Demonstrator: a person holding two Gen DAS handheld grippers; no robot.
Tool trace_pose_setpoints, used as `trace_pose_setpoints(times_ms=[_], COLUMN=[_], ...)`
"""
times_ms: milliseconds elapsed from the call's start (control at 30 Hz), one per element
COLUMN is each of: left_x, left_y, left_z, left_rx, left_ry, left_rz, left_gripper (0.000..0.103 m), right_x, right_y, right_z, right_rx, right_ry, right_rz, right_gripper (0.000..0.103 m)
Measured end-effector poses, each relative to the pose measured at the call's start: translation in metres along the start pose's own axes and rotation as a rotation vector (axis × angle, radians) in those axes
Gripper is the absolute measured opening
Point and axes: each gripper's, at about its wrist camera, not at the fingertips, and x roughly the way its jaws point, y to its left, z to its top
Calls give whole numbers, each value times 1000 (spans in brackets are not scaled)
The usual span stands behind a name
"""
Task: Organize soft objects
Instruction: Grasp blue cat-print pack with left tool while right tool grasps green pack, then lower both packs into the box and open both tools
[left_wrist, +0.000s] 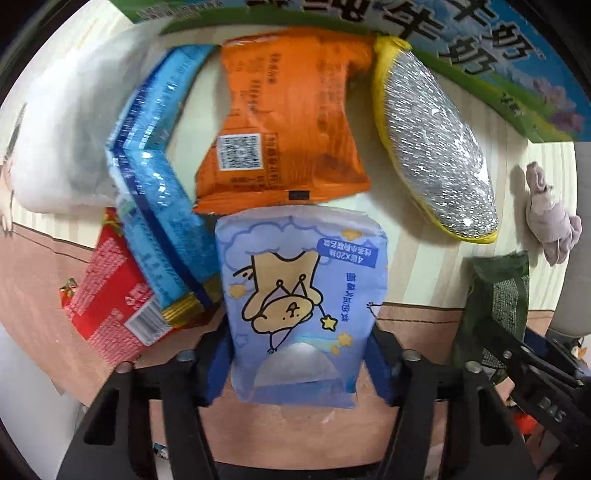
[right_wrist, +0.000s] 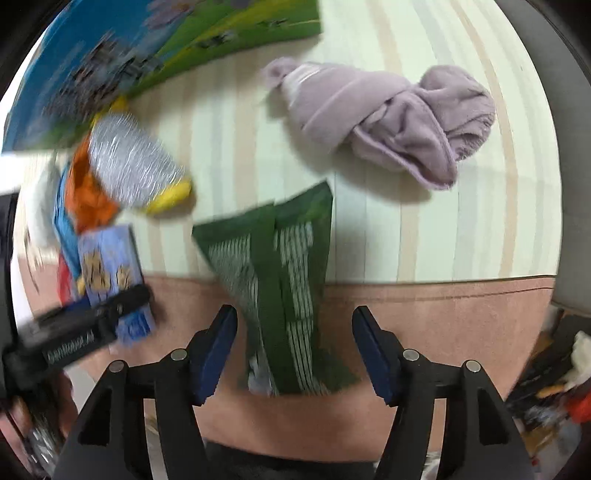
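Observation:
In the left wrist view my left gripper (left_wrist: 297, 363) is shut on a light-blue tissue pack with a cartoon bear (left_wrist: 301, 295), held low over the table's front. Beyond it lie an orange snack bag (left_wrist: 288, 122), a blue packet (left_wrist: 159, 177), a red packet (left_wrist: 114, 314), a white soft bundle (left_wrist: 70, 136) and a silver scouring pad with yellow rim (left_wrist: 432, 144). In the right wrist view my right gripper (right_wrist: 295, 354) is open around a dark green packet (right_wrist: 280, 280), its pads apart from the packet's sides. A lilac cloth (right_wrist: 391, 122) lies further back.
A large green-and-blue carton (right_wrist: 147, 55) stands at the back of the striped tabletop (right_wrist: 424, 229). A pinkish band (right_wrist: 443, 314) runs along the table's front edge. The left gripper shows at the left of the right wrist view (right_wrist: 85, 332). Clutter sits off the table at the right (right_wrist: 554, 387).

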Motion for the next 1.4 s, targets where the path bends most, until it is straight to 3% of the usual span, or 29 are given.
trace_pose_setpoints(times_ms=[33,67,100,200,333,467,600,667,800,933,1033,1200,1400], left_x=[-3,-6,-9,-25,-66,-132,-202,-243,-280,-271,-243,-198,-161], left_y=[-2,-4,-4,-5,-17,-38,-51,-58,-67,-68,-64,-70,-74], left_z=[-3,-7,-10,-20,-44,-59,-42,-17,41,113,176,238,274], left_rx=[-3,-7,-11,-16,6,14,38,64,124,147,146,139,167], left_ry=[-6,-16,-23,-44,-107,-188,-275,-289,-300,-257,-182,-66,12], left_rz=[-13,-15,-8,5,-3,-76,-144,-181,-170,-162,-170,-196,-200], left_gripper=[47,43,39,37,36,36,37,37,37,37,37,37,37], right_x=[3,8,1,-6,-21,-79,-144,-182,-250,-272,-258,-218,-165], right_y=[-1,-1,1,10,3,-2,-2,5,23,39,52,68,79], right_z=[1,3,4,-5,-19,-25,-21,-18,23,90,148,227,286], right_rx=[6,3,-9,-54,-50,-70,-104,-112,-135,-112,-77,-49,-57], right_ry=[3,4,5,-16,-9,-53,-150,-192,-276,-341,-333,-276,-235], right_rz=[-4,-1,-11,-47,40,156,224,250,245,163,116,48,-59], right_gripper=[61,46,40,34,32,32,32,32,32,32,32,32,32])
